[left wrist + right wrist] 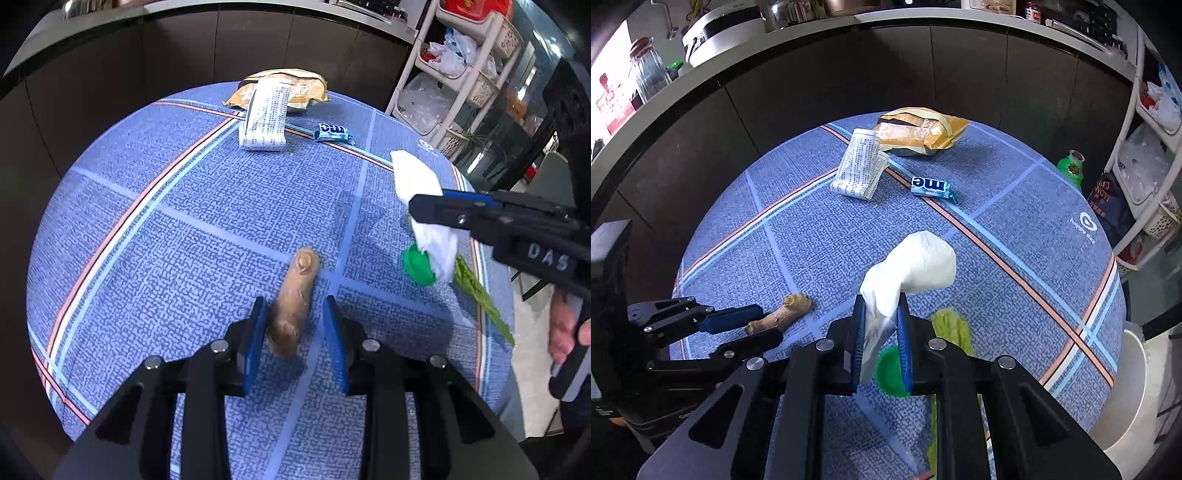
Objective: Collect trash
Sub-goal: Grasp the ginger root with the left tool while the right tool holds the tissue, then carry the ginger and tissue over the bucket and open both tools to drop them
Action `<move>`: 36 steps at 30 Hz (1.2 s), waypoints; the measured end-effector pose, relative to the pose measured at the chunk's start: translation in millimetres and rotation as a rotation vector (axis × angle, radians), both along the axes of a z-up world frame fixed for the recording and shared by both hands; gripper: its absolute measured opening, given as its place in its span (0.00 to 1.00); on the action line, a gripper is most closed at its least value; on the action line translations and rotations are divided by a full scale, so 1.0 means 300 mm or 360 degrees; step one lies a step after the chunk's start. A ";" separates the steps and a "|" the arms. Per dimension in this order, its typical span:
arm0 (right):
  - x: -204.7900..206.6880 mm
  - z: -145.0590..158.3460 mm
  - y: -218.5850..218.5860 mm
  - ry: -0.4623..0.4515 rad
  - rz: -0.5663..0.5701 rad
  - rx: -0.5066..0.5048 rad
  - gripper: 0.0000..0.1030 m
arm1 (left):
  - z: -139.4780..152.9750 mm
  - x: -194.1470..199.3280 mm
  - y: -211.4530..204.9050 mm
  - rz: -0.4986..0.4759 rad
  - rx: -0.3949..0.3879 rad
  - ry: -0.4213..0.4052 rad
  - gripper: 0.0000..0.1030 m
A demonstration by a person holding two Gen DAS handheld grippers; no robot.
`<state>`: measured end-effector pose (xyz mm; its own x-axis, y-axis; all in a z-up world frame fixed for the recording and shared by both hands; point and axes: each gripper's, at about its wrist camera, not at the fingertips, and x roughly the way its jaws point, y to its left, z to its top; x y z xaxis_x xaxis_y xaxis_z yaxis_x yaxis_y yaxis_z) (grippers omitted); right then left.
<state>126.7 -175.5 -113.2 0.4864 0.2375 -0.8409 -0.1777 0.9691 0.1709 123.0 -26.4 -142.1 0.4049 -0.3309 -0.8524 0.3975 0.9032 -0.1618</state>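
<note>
Left wrist view: the left gripper (295,332) has its jaws partly open around the ginger piece (293,302) on the table (147,221), not squeezing yet. It should close next.

Right wrist view: the right gripper (881,332) pinches the white tissue (912,269) tight, above the table. It needs a bin next.

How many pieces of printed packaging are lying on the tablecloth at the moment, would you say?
3: a tan snack bag at the far edge, a folded printed paper just before it, and a blue candy wrapper to its right. Others may be hidden behind the grippers.
</note>
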 end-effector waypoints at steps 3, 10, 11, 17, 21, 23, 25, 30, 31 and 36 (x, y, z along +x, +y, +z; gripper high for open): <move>-0.015 0.013 -0.012 -0.0015 -0.0012 0.0012 0.15 | -0.002 -0.008 -0.013 0.0011 0.0084 -0.0047 0.21; -0.051 0.044 -0.047 -0.0046 -0.0028 0.0052 0.14 | 0.030 -0.024 0.006 0.0058 0.0028 -0.0033 0.20; -0.055 0.049 -0.051 -0.0052 -0.0031 0.0057 0.14 | 0.043 -0.026 0.005 0.0062 0.0015 -0.0043 0.20; -0.099 0.117 -0.118 -0.0136 -0.0078 0.0100 0.14 | 0.180 -0.039 -0.033 0.0049 -0.0011 -0.0190 0.20; -0.140 0.169 -0.197 -0.0203 -0.0151 0.0123 0.14 | 0.272 -0.045 -0.074 0.0026 -0.0084 -0.0263 0.20; -0.163 0.186 -0.248 -0.0227 -0.0198 0.0128 0.14 | 0.302 -0.042 -0.103 0.0006 -0.0106 -0.0282 0.20; -0.177 0.194 -0.293 -0.0240 -0.0241 0.0134 0.14 | 0.329 -0.038 -0.151 -0.0032 -0.0115 -0.0305 0.20; -0.228 0.199 -0.435 -0.0257 -0.0381 0.0141 0.14 | 0.354 -0.034 -0.276 -0.0149 -0.0145 -0.0302 0.20; -0.236 0.196 -0.461 -0.0257 -0.0410 0.0143 0.14 | 0.354 -0.032 -0.303 -0.0175 -0.0141 -0.0305 0.20; -0.297 0.157 -0.611 -0.0239 -0.0567 0.0169 0.14 | 0.353 -0.042 -0.482 -0.0332 -0.0137 -0.0302 0.20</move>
